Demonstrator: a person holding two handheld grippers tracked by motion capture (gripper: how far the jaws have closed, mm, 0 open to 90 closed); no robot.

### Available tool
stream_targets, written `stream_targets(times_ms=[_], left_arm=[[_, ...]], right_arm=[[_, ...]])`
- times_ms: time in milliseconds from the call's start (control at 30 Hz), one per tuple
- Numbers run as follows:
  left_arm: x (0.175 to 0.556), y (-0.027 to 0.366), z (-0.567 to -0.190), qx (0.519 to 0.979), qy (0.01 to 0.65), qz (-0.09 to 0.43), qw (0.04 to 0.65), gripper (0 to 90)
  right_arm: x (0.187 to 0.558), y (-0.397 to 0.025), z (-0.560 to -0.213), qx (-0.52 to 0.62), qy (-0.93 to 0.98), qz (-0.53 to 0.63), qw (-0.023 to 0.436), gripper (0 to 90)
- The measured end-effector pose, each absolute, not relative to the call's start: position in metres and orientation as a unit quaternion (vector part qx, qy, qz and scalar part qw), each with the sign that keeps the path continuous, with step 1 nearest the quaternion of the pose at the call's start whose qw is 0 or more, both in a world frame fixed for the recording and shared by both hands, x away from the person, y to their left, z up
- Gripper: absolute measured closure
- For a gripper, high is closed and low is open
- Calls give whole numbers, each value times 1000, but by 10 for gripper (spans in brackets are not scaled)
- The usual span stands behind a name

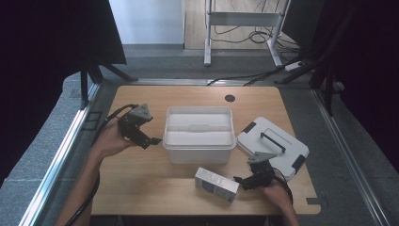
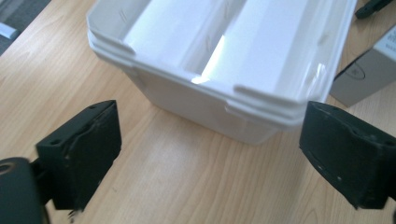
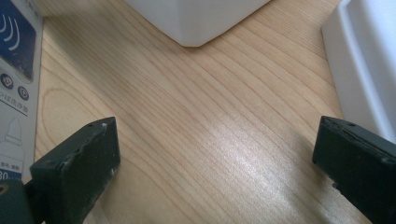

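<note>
On the wooden surface a white plastic storage bin stands open at the centre, its interior split by a ridge into 2 troughs, and both look bare, with nothing lying in them as far as the high view and the left gripper view tell. Its lid, white with a dark handle and dark clips, lies flat at 3 o'clock from the bin, just beside it and apart from it, presumably set off so that the bin can be filled. A small carton, grey and white with blue print, lies on its side at 6 o'clock from the bin, near the front edge of the surface. The right tool sits low at the carton's 3 o'clock end, jaws spread wide with bare wood between them and gripping nothing; in its own view the carton sits just outside 1 jaw, so it seems lined up to take the carton. The left tool hovers at 9 o'clock from the bin, also wide open and empty, aimed at the bin's near corner, likely ready to steady it.
</note>
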State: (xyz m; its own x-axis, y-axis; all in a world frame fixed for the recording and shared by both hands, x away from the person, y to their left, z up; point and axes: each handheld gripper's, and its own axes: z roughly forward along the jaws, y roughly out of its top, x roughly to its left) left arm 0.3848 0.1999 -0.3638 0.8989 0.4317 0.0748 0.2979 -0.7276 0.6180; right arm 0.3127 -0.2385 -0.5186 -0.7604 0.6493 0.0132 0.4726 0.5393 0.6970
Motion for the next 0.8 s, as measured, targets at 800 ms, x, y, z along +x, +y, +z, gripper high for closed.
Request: stream_targets(times_ms=[800], left_arm=[[433, 107, -342, 956, 65, 86, 274, 414]], right_arm=[[311, -239, -519, 328, 865, 355, 131, 31]])
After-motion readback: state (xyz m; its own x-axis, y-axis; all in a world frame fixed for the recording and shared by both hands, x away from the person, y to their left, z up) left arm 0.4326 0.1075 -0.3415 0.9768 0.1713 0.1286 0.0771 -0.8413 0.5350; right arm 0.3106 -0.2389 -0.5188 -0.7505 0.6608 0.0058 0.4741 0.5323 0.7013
